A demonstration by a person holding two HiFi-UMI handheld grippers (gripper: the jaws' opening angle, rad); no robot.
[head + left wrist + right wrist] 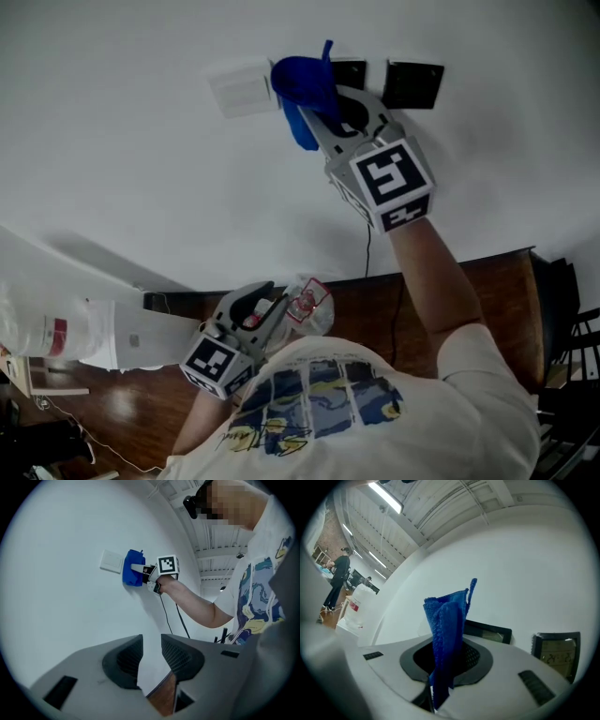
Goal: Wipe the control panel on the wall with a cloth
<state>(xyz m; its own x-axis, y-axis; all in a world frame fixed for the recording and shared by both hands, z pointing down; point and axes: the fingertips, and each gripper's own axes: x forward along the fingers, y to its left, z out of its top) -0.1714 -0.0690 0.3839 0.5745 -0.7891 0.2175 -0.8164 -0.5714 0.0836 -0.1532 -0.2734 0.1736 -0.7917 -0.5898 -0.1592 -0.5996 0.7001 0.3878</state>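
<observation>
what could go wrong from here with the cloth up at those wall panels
1. The blue cloth is pinched only as a narrow fold in the right claw, with most of it sticking out loose; rubbing could pull it free.
2. The bunched cloth pads little, so the claw's hard tips may scrape or press the dark panel.
3. The display panel further right might get missed.

1. The head view looks steeply down along the wall (131,141), with the cloth (298,80) at twelve o'clock.
2. The left gripper view, low and well back, faces that cloth at eleven o'clock.
3. The right gripper view sits nearest, seemingly just off the wall.
</observation>
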